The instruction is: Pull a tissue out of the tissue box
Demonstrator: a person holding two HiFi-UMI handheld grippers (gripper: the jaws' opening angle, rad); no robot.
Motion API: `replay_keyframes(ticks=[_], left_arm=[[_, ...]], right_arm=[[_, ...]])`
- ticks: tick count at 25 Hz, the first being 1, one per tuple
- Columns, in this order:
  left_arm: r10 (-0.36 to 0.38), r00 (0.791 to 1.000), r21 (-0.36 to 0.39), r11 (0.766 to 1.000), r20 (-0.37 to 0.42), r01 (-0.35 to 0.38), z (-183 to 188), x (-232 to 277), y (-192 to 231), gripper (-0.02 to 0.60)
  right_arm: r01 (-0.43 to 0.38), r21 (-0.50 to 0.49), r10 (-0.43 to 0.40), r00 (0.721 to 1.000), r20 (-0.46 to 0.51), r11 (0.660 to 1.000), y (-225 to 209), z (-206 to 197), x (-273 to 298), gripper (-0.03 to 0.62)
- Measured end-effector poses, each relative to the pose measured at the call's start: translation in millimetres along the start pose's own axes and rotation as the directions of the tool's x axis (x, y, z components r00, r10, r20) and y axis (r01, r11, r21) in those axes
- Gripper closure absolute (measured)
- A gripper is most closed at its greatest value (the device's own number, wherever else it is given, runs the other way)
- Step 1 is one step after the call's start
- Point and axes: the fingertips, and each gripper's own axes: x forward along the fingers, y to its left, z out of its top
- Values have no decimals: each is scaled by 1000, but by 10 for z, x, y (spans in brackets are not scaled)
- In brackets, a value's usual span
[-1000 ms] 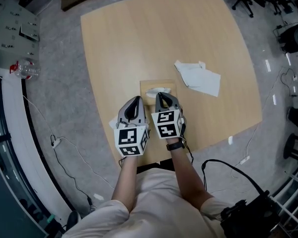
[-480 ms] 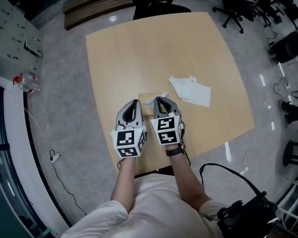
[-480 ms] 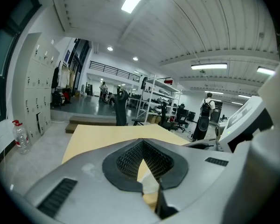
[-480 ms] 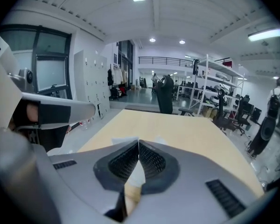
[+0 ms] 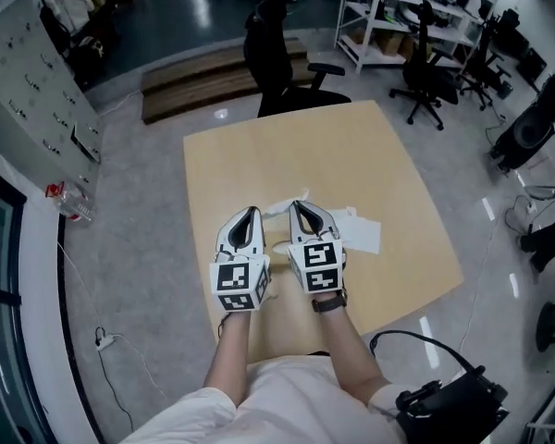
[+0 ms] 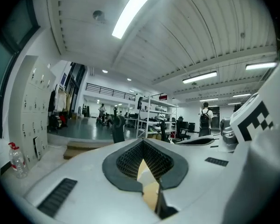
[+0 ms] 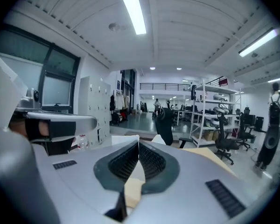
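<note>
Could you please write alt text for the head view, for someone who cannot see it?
From above, a person holds the left gripper and right gripper side by side over a light wooden table, a white tissue at the right gripper's shut tips. A loose tissue lies on the table nearby.

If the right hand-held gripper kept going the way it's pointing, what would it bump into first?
Probably the black office chair beyond the table's far edge. The right hand-held gripper, shut on a tissue, tilts slightly down, so it might graze the table first; depth is unclear.
</note>
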Motion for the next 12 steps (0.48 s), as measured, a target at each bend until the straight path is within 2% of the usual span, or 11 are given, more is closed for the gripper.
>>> replay_keyframes(ticks=[6, 12], left_arm=[[1, 993, 70, 997, 122, -10, 619, -236, -53, 581], [18, 985, 92, 995, 171, -34, 799, -489, -75, 581]], right_arm=[[-28, 2, 27, 981, 191, 1000, 95, 754, -331, 588], [-32, -12, 34, 958, 285, 999, 181, 1085, -600, 588]])
